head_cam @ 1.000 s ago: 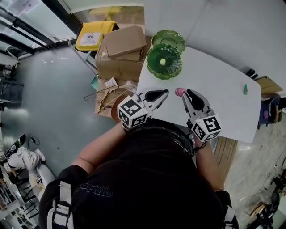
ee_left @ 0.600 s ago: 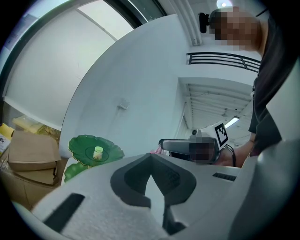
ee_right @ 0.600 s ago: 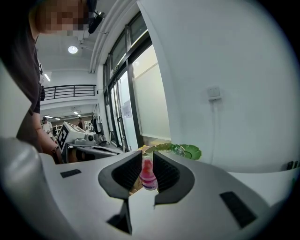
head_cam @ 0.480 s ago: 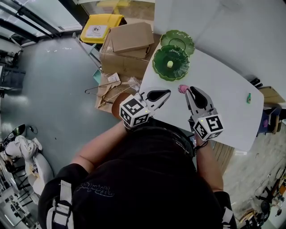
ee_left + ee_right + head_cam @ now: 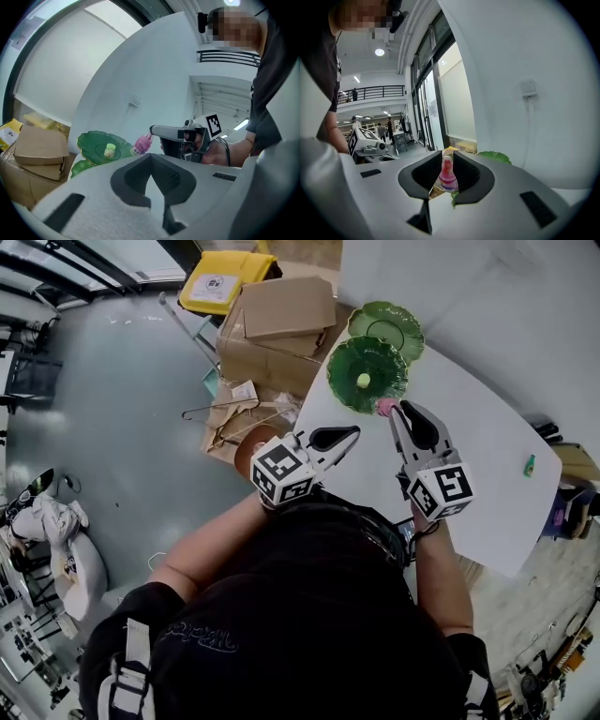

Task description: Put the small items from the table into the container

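Clenched on the pink bottle (image 5: 383,407), the right tool (image 5: 391,412) has moved up-frame to the rim of the green dish (image 5: 339,360), so a drop looks due next; the left tool (image 5: 349,433) waits clenched and empty.

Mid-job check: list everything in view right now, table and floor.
table: one, white, under both grippers
near dish: one, green, table's far corner
far dish: one, green, behind near dish
pale item: one, yellow-green, in near dish
pink bottle: one, pink, between right gripper's jaws
small green item: one, green, table's right edge
cardboard boxes: several, brown, floor beside table
yellow box: one, behind the boxes
wire hangers: dark, floor
left gripper: white, shut, empty
right gripper: white, gripping pink bottle
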A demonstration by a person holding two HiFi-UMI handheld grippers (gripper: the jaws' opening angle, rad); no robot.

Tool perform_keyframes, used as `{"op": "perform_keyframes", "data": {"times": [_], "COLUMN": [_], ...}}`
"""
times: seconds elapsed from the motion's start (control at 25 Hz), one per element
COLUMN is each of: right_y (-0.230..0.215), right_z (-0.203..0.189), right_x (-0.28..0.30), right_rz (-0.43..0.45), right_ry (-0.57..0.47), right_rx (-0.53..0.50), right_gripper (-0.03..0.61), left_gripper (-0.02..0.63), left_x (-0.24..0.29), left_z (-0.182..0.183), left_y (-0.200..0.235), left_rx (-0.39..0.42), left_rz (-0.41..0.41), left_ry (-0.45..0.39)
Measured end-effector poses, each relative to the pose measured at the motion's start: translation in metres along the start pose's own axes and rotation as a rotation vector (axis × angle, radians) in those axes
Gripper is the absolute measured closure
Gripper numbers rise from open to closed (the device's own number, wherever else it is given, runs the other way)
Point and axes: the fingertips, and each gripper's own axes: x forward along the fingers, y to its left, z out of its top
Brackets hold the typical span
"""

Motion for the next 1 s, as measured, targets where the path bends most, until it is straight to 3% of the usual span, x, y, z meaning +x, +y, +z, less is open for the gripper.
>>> {"op": "perform_keyframes", "data": {"times": [0.6,1.0], "right_y": [-0.018,-0.004], "right_z": [-0.021,-0.023], "right_x": [0.031,0.004], "right_rz": [0.078,0.032], "right_ry": [0.046,0.029], "right_rx": [0.047,0.048], "right_gripper": [0.492,0.468], "left_gripper": [0.609,0.609], "left_x": [0.007,-0.005], "left_z": [-0.016,-0.012], "left_y": [0.020,0.003], "left_rx": [-0.049,-0.018], "left_rz": [0.077,0.043], "left_ry": [0.038,0.032]}}
